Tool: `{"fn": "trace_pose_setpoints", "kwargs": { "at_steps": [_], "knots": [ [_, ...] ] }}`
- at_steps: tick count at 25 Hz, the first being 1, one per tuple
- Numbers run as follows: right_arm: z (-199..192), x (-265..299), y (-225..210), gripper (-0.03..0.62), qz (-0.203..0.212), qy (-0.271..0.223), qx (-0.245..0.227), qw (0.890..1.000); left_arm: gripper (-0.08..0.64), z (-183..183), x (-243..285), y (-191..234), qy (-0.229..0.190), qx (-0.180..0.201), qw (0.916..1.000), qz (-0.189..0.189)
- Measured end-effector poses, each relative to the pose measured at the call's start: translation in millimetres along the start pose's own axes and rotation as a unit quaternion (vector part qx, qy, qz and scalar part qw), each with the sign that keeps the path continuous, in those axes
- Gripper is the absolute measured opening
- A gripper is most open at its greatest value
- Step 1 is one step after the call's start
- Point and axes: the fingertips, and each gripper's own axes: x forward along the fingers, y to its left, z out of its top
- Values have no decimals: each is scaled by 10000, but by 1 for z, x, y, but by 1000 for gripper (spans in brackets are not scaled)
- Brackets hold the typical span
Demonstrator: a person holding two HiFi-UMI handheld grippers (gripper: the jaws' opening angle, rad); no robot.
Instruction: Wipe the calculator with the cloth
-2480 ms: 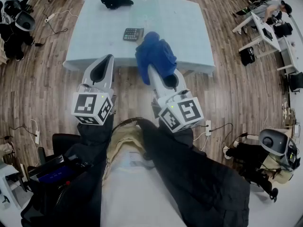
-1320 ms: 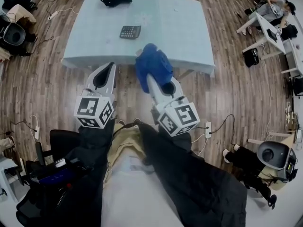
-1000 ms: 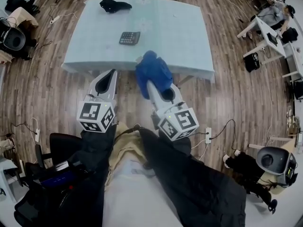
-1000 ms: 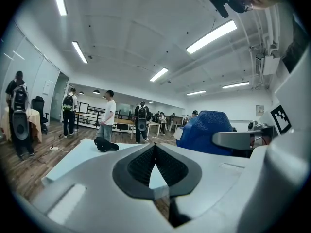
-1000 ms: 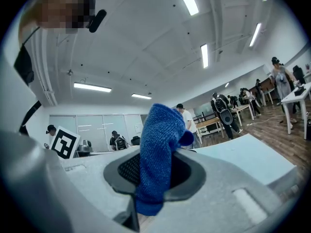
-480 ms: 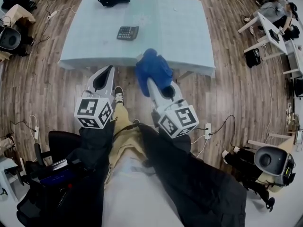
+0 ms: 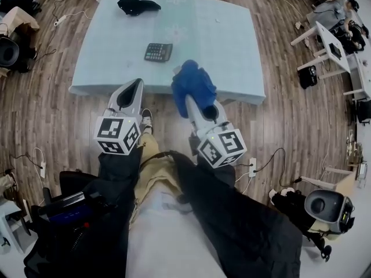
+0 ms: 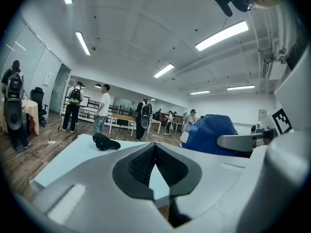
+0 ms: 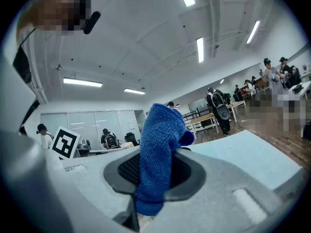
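Note:
A dark calculator [image 7: 158, 51] lies on the pale blue table [image 7: 232, 45], left of its middle and near the front edge. My right gripper [image 7: 190, 94] is shut on a blue cloth [image 7: 193, 84] that bunches over the table's front edge, a little right of the calculator. The cloth [image 9: 159, 155] stands up between the jaws in the right gripper view. My left gripper [image 7: 134, 86] is shut and holds nothing, just short of the table's front edge and below the calculator. In the left gripper view the jaws [image 8: 154, 149] meet, with the cloth [image 8: 210, 134] at the right.
A black object [image 7: 137, 4] lies at the table's far left corner, also in the left gripper view [image 8: 106, 141]. Wooden floor surrounds the table. Desks and chairs [image 7: 336, 33] stand at the right, and several people stand at the far end of the room [image 8: 103, 108].
Across the frames the view shifts and the table sits slightly nearer. Both grippers hold their pose, the right one still clamping the cloth at the table's front edge.

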Motion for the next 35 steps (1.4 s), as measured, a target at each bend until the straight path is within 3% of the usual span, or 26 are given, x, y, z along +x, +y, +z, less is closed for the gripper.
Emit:
{"fn": "trace_pose_setpoints", "kwargs": {
  "at_steps": [13,27,30,35],
  "knots": [
    [5,138,-42,89,-317,240,334,9987,0,14,96,102,480,-108,9988,-61],
    [-22,252,-95,91,-829,894,405,9917,0,-23,202,181,1208,-541,9906,-342],
    [-40,257,-128,91,-952,1088,463,9884,0,-47,229,179,1404,-613,9877,-310],
    [-62,253,-145,94,-1191,1400,512,9816,0,-75,225,185,1704,-748,9824,-149]
  ]
}}
